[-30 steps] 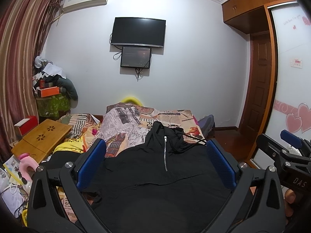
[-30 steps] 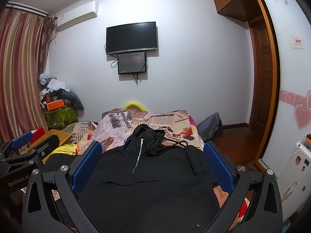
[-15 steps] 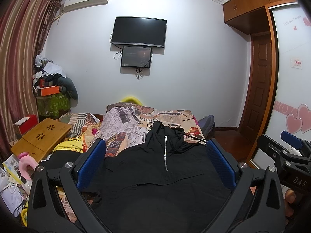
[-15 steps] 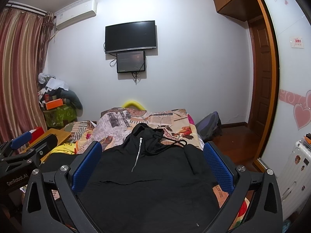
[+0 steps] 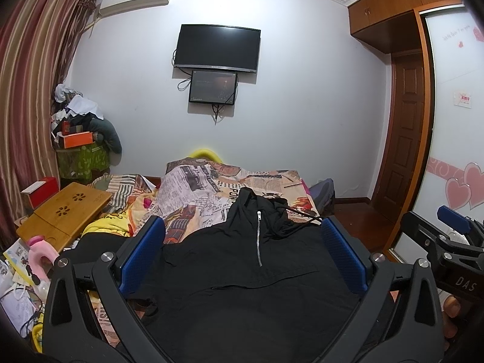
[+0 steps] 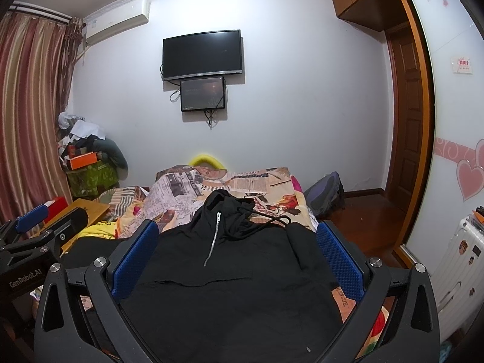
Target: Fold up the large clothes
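A black zip hoodie [image 5: 242, 275] lies spread flat on the bed, hood at the far end, silver zipper [image 5: 259, 239] down its chest; it also shows in the right wrist view [image 6: 230, 284]. My left gripper [image 5: 242, 248] is open, held above the hoodie's near part, holding nothing. My right gripper [image 6: 236, 248] is open too, above the hoodie, empty. The right gripper shows at the right edge of the left wrist view [image 5: 447, 242]; the left gripper shows at the left edge of the right wrist view [image 6: 33, 236].
The bed has a newspaper-print cover [image 5: 211, 181]. A wooden lap table [image 5: 66, 211] and clutter lie left of it. A backpack [image 6: 326, 193] sits on the floor at the right, near a wooden door [image 6: 405, 139]. A white suitcase [image 6: 462, 260] stands at the right.
Both views have shifted only slightly; the grippers stay open above the hoodie and the hoodie has not moved.
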{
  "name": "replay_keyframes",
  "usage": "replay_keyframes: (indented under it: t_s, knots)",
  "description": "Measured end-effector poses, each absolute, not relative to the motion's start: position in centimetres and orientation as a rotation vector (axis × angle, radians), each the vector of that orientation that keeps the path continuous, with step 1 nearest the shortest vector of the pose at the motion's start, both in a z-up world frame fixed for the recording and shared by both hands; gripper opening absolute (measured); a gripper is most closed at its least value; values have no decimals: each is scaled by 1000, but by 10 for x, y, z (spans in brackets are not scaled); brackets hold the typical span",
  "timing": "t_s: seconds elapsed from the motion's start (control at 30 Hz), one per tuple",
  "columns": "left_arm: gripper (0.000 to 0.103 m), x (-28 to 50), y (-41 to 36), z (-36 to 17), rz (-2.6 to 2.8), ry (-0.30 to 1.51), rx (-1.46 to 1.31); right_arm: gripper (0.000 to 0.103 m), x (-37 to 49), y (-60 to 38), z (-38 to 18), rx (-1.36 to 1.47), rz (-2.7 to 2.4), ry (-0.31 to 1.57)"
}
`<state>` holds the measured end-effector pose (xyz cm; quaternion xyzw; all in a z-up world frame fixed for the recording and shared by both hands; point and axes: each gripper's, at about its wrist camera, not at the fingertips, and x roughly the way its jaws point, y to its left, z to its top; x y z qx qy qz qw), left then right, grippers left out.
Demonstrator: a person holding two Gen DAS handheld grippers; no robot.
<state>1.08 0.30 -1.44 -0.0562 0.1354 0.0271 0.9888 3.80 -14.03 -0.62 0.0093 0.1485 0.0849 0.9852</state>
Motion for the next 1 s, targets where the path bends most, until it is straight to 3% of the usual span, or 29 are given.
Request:
replay_keyframes:
  t_s: [0.53, 1.0]
  knots:
    - [103, 64, 57, -28, 138, 334, -122, 103, 79, -125, -22, -1, 159, 391]
    - [103, 120, 200, -91, 430, 469, -213, 103, 156, -117, -66, -37, 63, 578]
